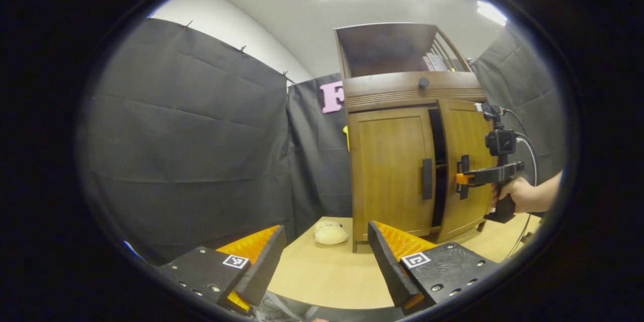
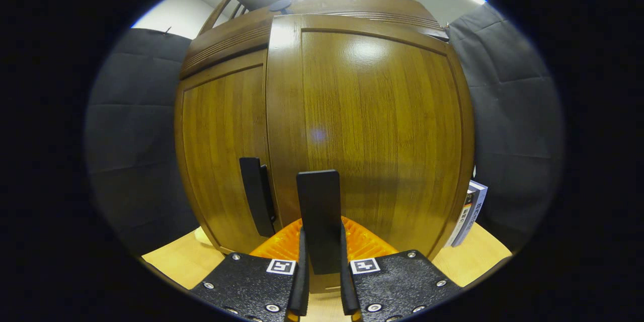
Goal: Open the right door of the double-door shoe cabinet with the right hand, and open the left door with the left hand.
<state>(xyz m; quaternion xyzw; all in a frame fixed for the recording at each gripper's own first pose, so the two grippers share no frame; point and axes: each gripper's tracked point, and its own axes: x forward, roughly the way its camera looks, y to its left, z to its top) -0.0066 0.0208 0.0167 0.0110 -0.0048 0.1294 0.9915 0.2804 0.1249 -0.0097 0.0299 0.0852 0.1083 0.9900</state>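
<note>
We see a shoe cabinet (image 2: pixel 236 45) of brown wood with visible grain; its right door (image 2: pixel 372 136) is glossy and mirrors the lamp. The door handles (image 2: pixel 318 216) look matt, smooth plastic. The table (image 1: pixel 327 274) is pale, smooth wood. The booth wall (image 1: pixel 186 141) is matt, creased cloth.

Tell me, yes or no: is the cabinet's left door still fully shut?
Yes: in the left gripper view the brown wooden left door sits flush, while the right door is swung ajar.
</note>
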